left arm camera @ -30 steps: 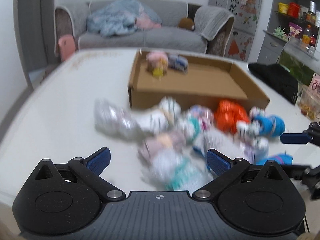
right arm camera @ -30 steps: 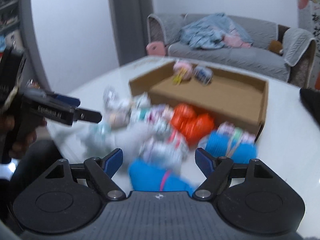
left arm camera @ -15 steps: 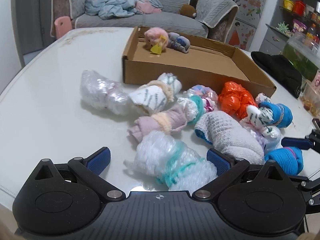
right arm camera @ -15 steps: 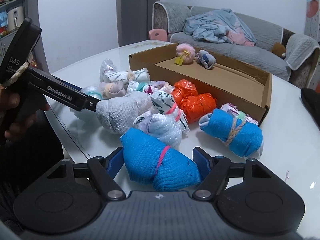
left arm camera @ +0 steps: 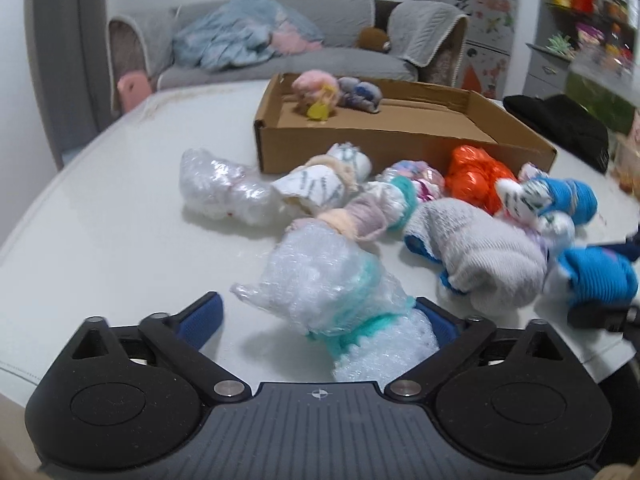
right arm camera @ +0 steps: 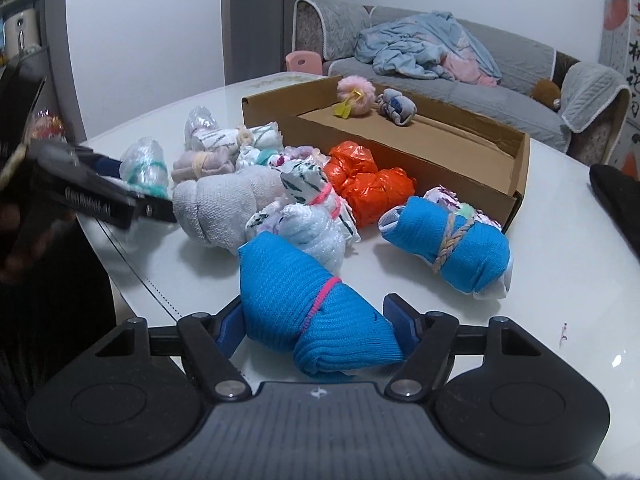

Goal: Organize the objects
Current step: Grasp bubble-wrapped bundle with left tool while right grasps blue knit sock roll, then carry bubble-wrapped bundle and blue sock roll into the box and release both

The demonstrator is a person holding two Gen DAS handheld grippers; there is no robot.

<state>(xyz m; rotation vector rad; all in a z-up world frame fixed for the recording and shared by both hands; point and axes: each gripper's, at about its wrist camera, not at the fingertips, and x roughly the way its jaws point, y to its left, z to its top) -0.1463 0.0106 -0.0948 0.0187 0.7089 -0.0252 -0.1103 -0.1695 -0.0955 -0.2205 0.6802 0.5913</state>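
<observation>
Several rolled bundles lie on the white table in front of a shallow cardboard box (left arm camera: 404, 148), which also shows in the right wrist view (right arm camera: 516, 156). My left gripper (left arm camera: 318, 318) is open around a bubble-wrapped bundle with a teal band (left arm camera: 340, 300); the right finger touches it and the left finger stands apart. My right gripper (right arm camera: 318, 324) has both fingers against a blue bundle with a pink tie (right arm camera: 312, 312). The box holds a pink pompom (right arm camera: 355, 90) and a grey-blue bundle (right arm camera: 396, 106).
On the table lie a grey sock roll (left arm camera: 480, 248), orange bundles (right arm camera: 368, 184), a blue roll tied with string (right arm camera: 448, 240) and a clear-wrapped bundle (left arm camera: 220, 188). A black cloth (left arm camera: 560, 124) lies beyond the box. A grey sofa (left arm camera: 300, 44) stands behind.
Both grippers moved forward over the pile. The left now has the bubble-wrapped bundle between its fingers. The right has closed in on the blue bundle.
</observation>
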